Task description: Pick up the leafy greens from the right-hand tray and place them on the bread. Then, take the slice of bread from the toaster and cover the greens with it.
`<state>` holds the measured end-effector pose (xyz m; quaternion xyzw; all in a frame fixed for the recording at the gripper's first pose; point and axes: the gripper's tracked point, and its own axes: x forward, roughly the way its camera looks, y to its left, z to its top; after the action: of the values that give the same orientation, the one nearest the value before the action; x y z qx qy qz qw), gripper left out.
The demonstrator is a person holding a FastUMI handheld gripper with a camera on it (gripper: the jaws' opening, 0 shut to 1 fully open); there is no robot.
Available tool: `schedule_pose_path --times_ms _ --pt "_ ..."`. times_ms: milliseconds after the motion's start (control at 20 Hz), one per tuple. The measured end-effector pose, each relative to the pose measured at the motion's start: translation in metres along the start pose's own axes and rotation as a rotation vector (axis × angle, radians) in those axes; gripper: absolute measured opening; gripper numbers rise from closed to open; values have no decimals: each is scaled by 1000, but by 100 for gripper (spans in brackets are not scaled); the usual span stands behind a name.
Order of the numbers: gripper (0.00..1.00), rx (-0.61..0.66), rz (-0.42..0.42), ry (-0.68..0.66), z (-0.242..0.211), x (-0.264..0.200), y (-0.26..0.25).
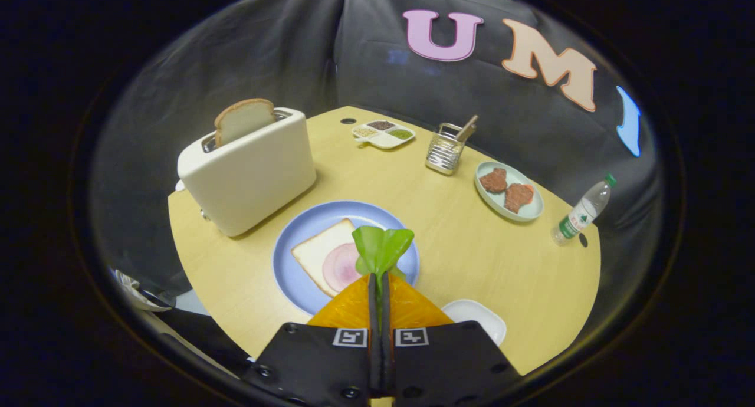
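Leafy greens [381,248] stand at lower centre of the gripper view, pinched by the stem between the clenched jaws of the gripper [380,280], hanging over the blue plate [295,236]. On that plate lies a slice of bread [315,250] topped with a round of ham [342,267]. At upper left the toaster [250,171] holds the second slice [243,119]. A white tray [478,317] sits lower right on the worktop [460,248].

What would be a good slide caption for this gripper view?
Gripper shut on leafy greens, held over the bread on the blue plate; second slice waits in the toaster.
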<state>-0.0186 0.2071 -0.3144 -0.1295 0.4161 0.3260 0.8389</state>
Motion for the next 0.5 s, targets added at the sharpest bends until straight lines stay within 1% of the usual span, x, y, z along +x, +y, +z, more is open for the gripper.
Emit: schedule_pose_path --times_ms 500 --pt "3 -28 71 -5 29 35 56"
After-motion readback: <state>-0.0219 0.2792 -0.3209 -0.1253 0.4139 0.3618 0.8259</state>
